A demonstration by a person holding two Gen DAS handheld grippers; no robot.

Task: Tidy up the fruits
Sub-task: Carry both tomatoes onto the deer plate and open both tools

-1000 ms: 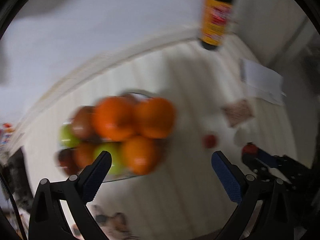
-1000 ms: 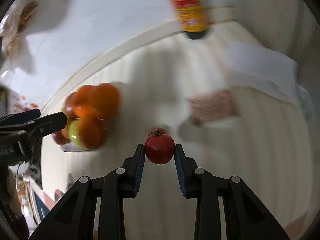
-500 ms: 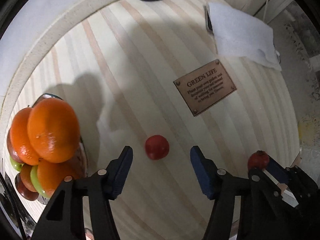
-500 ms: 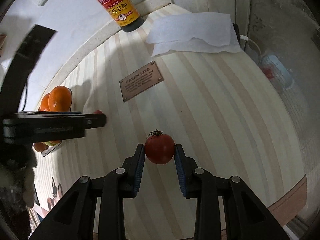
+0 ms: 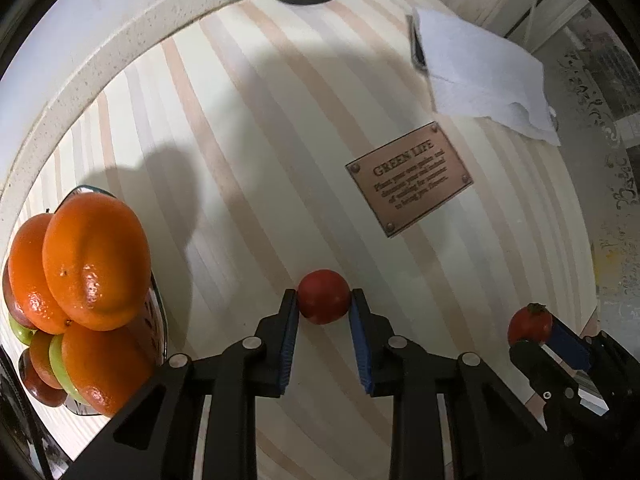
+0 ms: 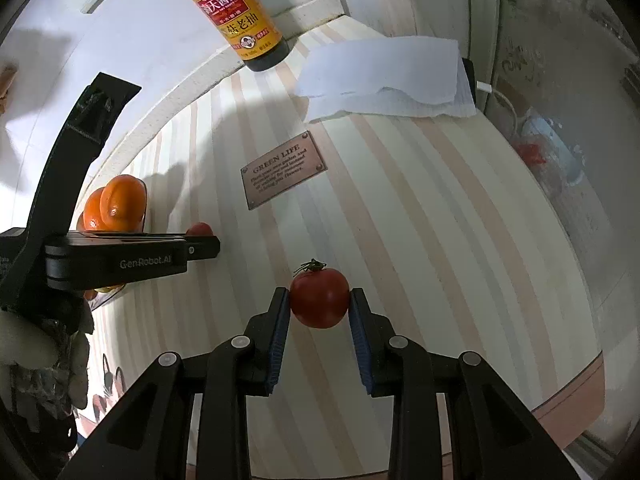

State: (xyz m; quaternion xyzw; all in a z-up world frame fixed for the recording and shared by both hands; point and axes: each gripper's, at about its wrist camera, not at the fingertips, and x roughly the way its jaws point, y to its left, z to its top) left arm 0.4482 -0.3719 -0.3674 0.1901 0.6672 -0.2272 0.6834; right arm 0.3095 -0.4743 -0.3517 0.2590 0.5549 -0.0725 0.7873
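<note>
A small red tomato (image 5: 324, 296) rests on the striped wooden table, and my left gripper (image 5: 324, 300) points straight down, shut on it with both blue pads against its sides. To its left a glass bowl (image 5: 158, 320) holds piled oranges (image 5: 92, 260), green apples and darker red fruit. My right gripper (image 6: 319, 300) is shut on a larger red tomato (image 6: 320, 296) with a green stem, held just over the table. In the right wrist view the left gripper (image 6: 200, 246) shows side-on beside the bowl's oranges (image 6: 120, 204).
A soy sauce bottle (image 6: 236, 12) stands at the back by the white wall ledge. A white paper towel (image 6: 384, 76) lies at the back right. A brown "GREEN LIFE" plaque (image 6: 282, 168) is fixed mid-table. The table edge (image 6: 568, 404) runs along the right.
My left gripper came down from above the fruit bowl to the small tomato and closed on it. The right gripper kept its tomato and shifted across the table.
</note>
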